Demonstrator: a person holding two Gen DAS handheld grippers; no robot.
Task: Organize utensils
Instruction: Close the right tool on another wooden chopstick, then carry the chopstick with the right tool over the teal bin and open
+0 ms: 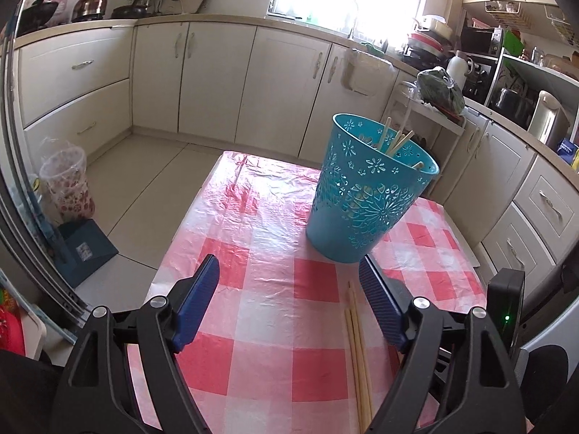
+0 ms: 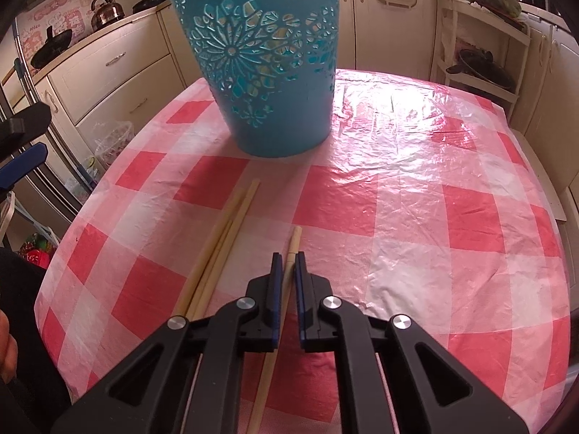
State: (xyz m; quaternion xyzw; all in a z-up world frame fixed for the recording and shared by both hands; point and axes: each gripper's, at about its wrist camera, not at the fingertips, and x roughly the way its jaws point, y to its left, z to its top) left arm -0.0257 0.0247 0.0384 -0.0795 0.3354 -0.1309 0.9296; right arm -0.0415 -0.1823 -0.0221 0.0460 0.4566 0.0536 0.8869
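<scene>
Left wrist view: a turquoise perforated plastic basket [image 1: 365, 195] stands upright on the red-and-white checked plastic tablecloth [image 1: 275, 289], holding several pale wooden chopsticks [image 1: 396, 141] that lean against its rim. The left gripper [image 1: 289, 275] hovers with jaws wide apart, holding nothing. Two loose pale chopsticks [image 1: 358, 354] lie near its right finger, long axes pointing toward the basket.

Right wrist view: the right gripper [image 2: 286, 256] is clamped on a single pale wooden chopstick [image 2: 294, 240], whose tip points toward the basket [image 2: 260, 54]. The loose pair [image 2: 224, 238] lies just left, slanted toward the basket.
</scene>
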